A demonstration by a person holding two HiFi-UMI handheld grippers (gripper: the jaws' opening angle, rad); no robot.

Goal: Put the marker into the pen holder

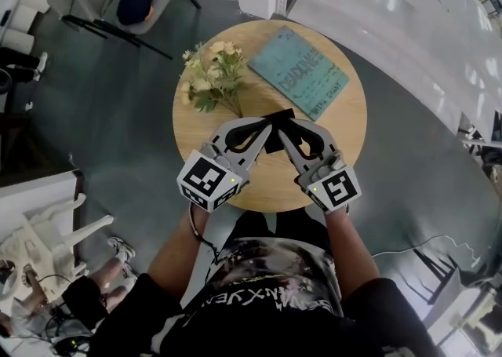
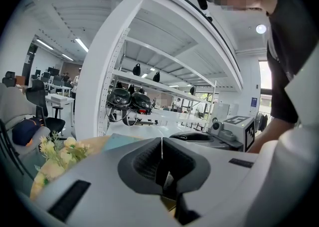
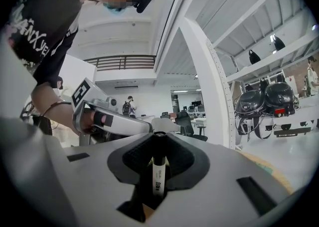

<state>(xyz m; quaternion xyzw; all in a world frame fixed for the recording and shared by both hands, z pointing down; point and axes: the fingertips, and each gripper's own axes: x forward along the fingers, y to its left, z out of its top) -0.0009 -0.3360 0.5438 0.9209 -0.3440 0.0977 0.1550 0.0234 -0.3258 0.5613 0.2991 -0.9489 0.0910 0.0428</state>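
- The marker (image 3: 158, 173), with a black cap and white barrel, stands upright at lower centre of the right gripper view. It is pinched between the right gripper (image 3: 159, 138) jaws.
- The left gripper (image 2: 161, 143) has its jaws pressed together tip to tip.
- In the head view both grippers' tips meet mid-frame at a black object (image 1: 276, 134) on the round wooden table (image 1: 337, 151).
- Flowers (image 1: 212, 73) lie just upper left of the tips, and a teal book (image 1: 302, 69) lies upper right.

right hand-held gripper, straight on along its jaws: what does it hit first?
Most likely the left hand-held gripper. In the head view the right hand-held gripper, clamping the marker, points at its tips, almost touching. Depth is unclear. If it passes, the flowers come next.
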